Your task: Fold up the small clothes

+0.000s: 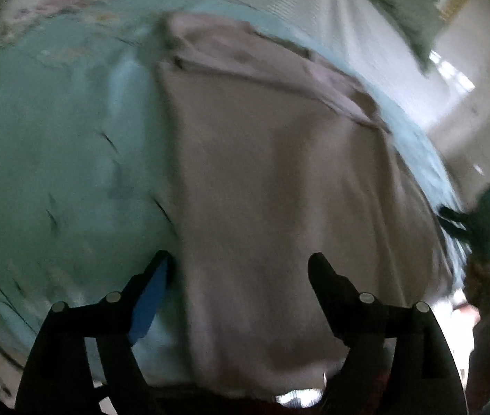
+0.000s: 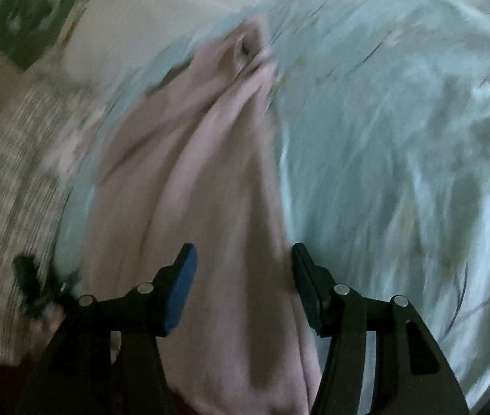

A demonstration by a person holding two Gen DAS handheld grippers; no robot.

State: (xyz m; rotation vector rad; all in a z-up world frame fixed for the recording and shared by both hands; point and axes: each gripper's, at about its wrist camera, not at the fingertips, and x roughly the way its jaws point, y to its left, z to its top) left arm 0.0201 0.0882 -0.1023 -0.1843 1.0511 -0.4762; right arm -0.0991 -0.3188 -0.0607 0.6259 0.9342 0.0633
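A pale pink garment (image 1: 272, 180) lies spread on a light blue-green bed sheet (image 1: 54, 145). My left gripper (image 1: 241, 263) is open, its fingers straddling the garment's near edge, with nothing held. In the right wrist view the same pink garment (image 2: 193, 190) lies creased lengthwise on the sheet (image 2: 400, 145). My right gripper (image 2: 243, 256) is open over the garment's near end, empty. The right gripper (image 1: 452, 221) also shows at the far right of the left wrist view, and the left gripper (image 2: 30, 276) at the lower left of the right wrist view. Both views are blurred by motion.
A white striped cloth (image 1: 314, 3) lies beyond the sheet. A grey checked cloth (image 2: 13, 180) lies at the left in the right wrist view. A green patterned pillow (image 2: 37, 14) sits at the far left. The bed edge and room floor (image 1: 469, 121) are at the right.
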